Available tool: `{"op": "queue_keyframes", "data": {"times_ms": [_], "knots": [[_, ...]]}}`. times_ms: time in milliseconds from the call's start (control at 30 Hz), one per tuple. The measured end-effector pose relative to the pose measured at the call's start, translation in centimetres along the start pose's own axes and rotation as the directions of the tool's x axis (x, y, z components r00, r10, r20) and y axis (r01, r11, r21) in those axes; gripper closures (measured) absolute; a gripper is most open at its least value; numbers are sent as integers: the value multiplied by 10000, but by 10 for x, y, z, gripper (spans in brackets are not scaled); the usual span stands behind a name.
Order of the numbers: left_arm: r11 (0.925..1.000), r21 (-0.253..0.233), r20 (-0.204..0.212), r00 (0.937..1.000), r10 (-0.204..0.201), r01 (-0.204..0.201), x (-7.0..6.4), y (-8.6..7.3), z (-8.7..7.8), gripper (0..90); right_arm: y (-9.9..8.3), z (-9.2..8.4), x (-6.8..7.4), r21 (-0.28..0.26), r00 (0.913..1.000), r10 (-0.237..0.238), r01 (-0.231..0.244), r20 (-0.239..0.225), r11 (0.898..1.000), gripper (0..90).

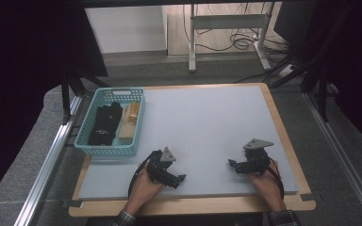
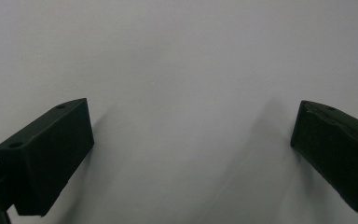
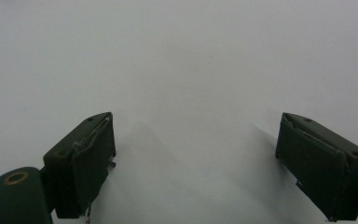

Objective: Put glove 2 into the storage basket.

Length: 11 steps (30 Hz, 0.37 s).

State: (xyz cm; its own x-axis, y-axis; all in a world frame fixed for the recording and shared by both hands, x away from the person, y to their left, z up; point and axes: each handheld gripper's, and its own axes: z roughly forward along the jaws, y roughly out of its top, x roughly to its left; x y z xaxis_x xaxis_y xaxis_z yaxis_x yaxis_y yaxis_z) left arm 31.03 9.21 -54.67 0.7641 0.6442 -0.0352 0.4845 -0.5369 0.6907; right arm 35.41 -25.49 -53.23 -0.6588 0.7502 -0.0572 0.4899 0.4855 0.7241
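The nearest things to work on sat in the teal basket at the left edge of the tabletop: a black bundle lay along its left side, and pale tan pieces lay just beside it on the right. Nothing had been lifted out; the mat in front of the basket was bare.

Closest to the basket, the left tongs rested low on the mat, just off the basket's near right corner, pointing toward the middle of the tabletop rather than at the basket. In the left gripper view the left tongs stood wide apart, with plain grey mat between the jaws. Well apart, on the other side, the right tongs pointed inward too. Seen in the right gripper view, the right tongs were likewise spread wide and held nothing.

The risk, as I judged it, lay in the reach into the basket. Its wall stood between the left tongs and the contents, so a low approach could catch the rim and shove or tip the light basket toward the table's edge. The black bundle looked soft, and a pinch on one fold might drag only part of it out.

What the black bundle actually was stayed hard to say. The tan pieces blurred together, and I could not count them.
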Motion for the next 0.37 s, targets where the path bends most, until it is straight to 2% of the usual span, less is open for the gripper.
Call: {"op": "queue_keyframes", "data": {"times_ms": [367], "knots": [[10000,30,-34,10000,28,-28,-1,0,0,0,0,0,0,0,10000,8,-8,-14,10000,117]]}}
